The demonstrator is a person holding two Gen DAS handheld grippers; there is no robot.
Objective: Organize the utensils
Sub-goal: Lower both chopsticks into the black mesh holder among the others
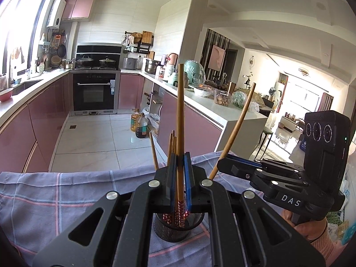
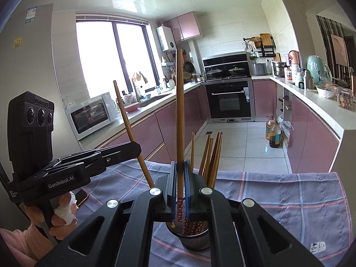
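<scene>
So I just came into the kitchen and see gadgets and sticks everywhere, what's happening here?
A person holds a pair of tongs in each hand, sorting chopsticks into a dark mesh holder on a checked cloth. The left tongs and the right tongs are each shut on one upright chopstick, its patterned end at the holder's mouth. Several other chopsticks already stand in the holder.

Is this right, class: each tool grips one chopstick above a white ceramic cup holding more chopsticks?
Not quite: the cup is dark metal mesh, as the right wrist view shows. Each tool, left and right, does grip one chopstick above it.
</scene>
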